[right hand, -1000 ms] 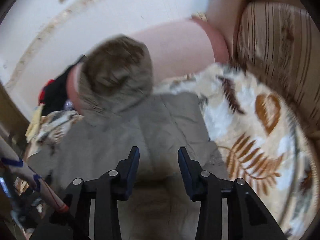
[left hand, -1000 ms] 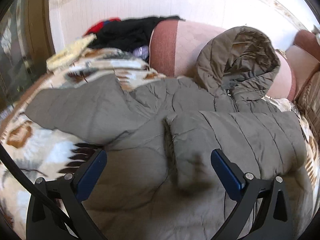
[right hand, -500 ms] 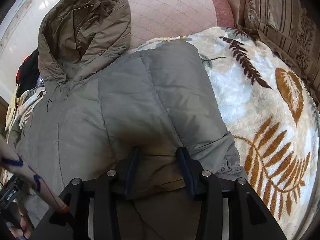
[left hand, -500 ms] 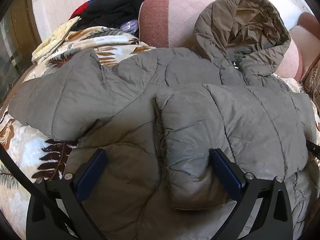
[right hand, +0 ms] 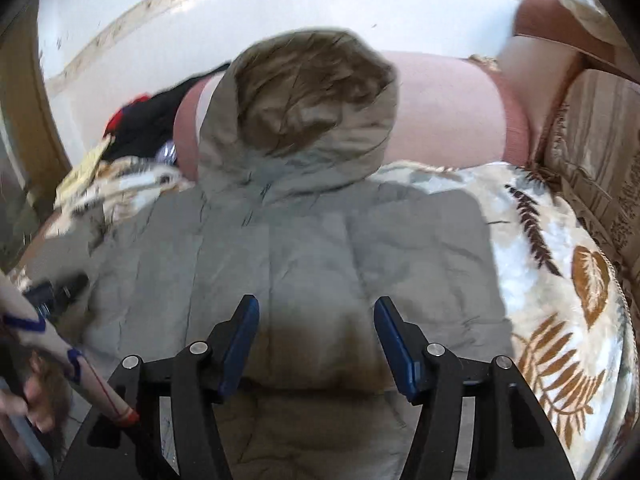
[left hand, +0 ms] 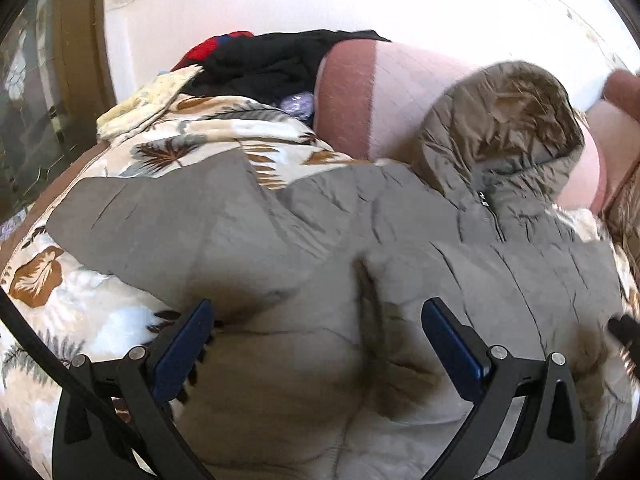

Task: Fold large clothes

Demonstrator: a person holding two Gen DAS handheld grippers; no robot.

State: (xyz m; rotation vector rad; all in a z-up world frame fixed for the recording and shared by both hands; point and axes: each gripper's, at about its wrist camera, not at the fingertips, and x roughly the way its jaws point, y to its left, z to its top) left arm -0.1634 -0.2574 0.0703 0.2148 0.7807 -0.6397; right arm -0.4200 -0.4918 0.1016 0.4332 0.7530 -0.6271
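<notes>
The olive-grey hooded puffer jacket (right hand: 320,248) lies front up on a leaf-patterned fleece blanket (right hand: 560,280) covering a sofa. Its long axis runs from the hem, nearest both cameras, away to the hood (right hand: 308,108), which props upright against the pink quilted cushion (right hand: 452,112) at the sofa's back. One sleeve (left hand: 160,224) stretches out sideways across the blanket, away from the hood. The other sleeve (left hand: 500,280) is folded in over the chest, its cuff end pointing back toward the hem.

The right tool (right hand: 316,344) hovers over the lower body of the jacket, below the hood. Its jaws have just been opening and stand spread, with only flat fabric beneath them and nothing pinched. The left tool (left hand: 316,352) is also spread wide, above the hem region. The folded sleeve's cuff edge lies between its blue pads (left hand: 452,352), but they do not press on it.

Left of the cushion, a heap of black and red clothes (left hand: 276,64) sits at the sofa's far end. In the right wrist view, the left tool's dark tip shows over the jacket's left edge.
</notes>
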